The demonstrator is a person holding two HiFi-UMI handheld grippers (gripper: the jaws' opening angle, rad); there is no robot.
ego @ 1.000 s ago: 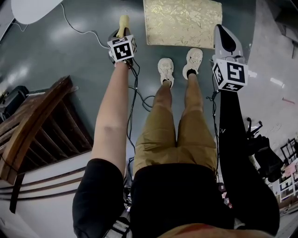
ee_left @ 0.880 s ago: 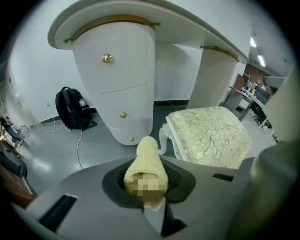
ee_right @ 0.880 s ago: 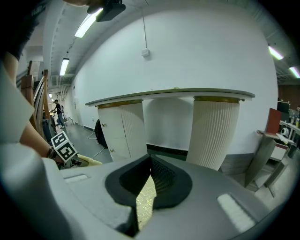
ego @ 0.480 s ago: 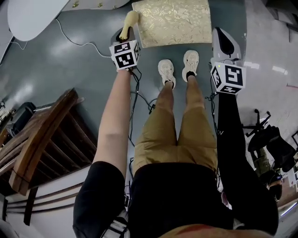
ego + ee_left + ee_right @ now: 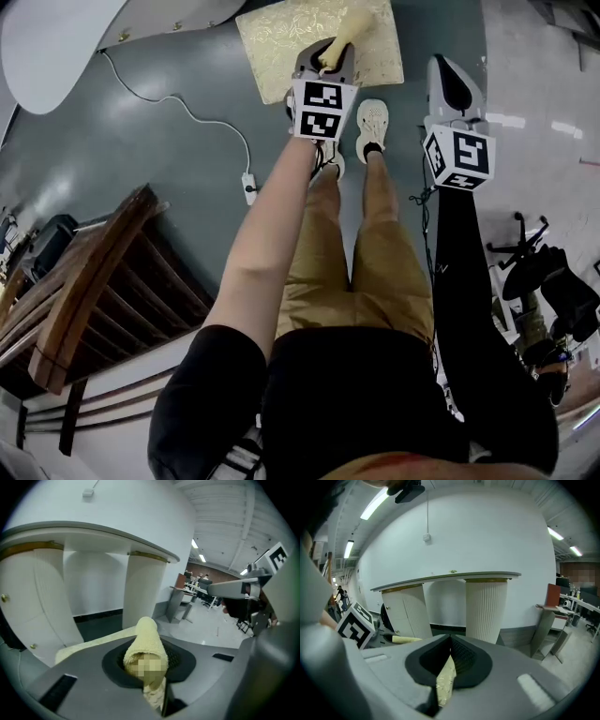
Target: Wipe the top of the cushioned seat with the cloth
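Grey floor (image 5: 169, 122), frame top: left gripper (image 5: 328, 54) fingers clamp the yellow cloth (image 5: 349, 31) over the cushioned seat (image 5: 272, 28); right gripper (image 5: 453, 75) fingers are closed.

The left arm (image 5: 262, 262), bare below a short black sleeve (image 5: 202, 394), is stretched forward and angled inward. The left gripper (image 5: 330, 56) is seen with its jaws clamped on a yellow cloth (image 5: 145, 641). The right arm (image 5: 469, 281), clad in black, is extended straight ahead, and the right gripper (image 5: 454, 82) is carried with its jaws drawn together.
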